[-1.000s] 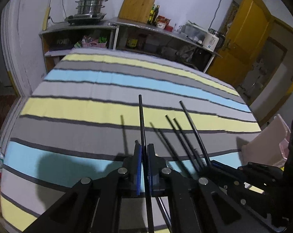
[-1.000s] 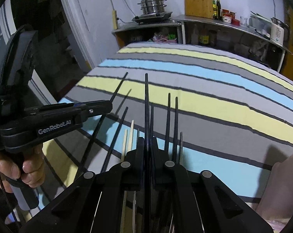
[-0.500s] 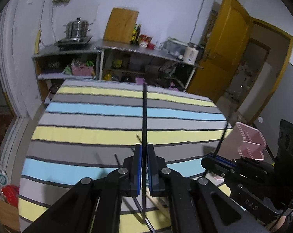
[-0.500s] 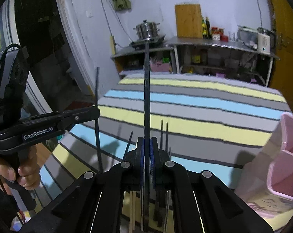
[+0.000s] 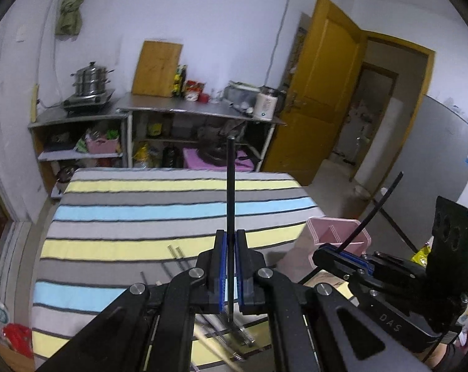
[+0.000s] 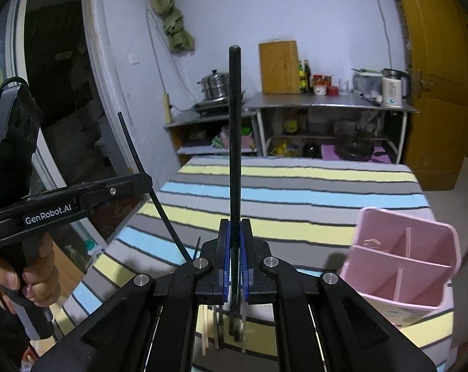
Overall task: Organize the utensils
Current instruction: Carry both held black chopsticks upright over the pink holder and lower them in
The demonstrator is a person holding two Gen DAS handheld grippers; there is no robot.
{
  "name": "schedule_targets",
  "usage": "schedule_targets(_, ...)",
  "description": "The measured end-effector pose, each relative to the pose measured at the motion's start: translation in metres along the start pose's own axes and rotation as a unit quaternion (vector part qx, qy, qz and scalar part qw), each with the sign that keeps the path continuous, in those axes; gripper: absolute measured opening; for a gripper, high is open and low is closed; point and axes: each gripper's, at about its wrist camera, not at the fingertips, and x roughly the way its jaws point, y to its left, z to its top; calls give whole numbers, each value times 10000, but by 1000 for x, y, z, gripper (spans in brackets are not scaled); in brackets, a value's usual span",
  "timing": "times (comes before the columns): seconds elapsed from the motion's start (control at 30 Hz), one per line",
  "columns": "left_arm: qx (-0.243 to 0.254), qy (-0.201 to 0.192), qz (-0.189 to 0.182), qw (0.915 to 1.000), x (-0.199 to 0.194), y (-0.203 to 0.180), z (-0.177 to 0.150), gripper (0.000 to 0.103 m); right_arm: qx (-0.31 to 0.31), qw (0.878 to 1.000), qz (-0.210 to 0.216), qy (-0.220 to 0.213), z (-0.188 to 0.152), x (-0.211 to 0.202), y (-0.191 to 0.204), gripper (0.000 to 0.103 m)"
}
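Observation:
My left gripper (image 5: 230,236) is shut on a black chopstick (image 5: 231,186) that stands upright above the striped table. My right gripper (image 6: 235,226) is shut on another black chopstick (image 6: 235,130), also upright. Each gripper shows in the other's view: the right one (image 5: 330,252) with its chopstick slanting up, the left one (image 6: 141,183) at the left. A pink divided utensil holder (image 6: 401,260) stands at the table's right, also seen in the left wrist view (image 5: 336,235). Several loose chopsticks (image 5: 178,257) lie on the cloth under the grippers.
The table has a striped cloth (image 5: 141,210) of grey, yellow and blue. Behind it stand metal shelves (image 5: 159,114) with a steamer pot, bottles, a kettle and a cutting board. A yellow door (image 5: 320,93) is at the right.
Both grippers have risen and tilted up, lifting their chopsticks off the table. The views now look across the room, and the pink holder has come closer on the right.

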Motion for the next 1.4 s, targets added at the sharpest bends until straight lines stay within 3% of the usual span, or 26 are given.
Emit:
schedule_targets(0.4,388,-285,-802,9956,-1,-89,45,5,402,9959,-545,-606,22,-67,-51,6)
schedule_targets(0.67,481,-250,-1124,9922,36,-128,59,5,660,9906,-896,-793,22,-88,-87,6)
schedule_targets(1.0,466,308,-929,9941,110,-125,32,5,948,9886,-1061,-497,2,-60,-123,6)
schedule_targets(1.4,616,636,-719,9935,151,-111,-4,7,1157,9873,-1077,161,-28,-15,-141,6)
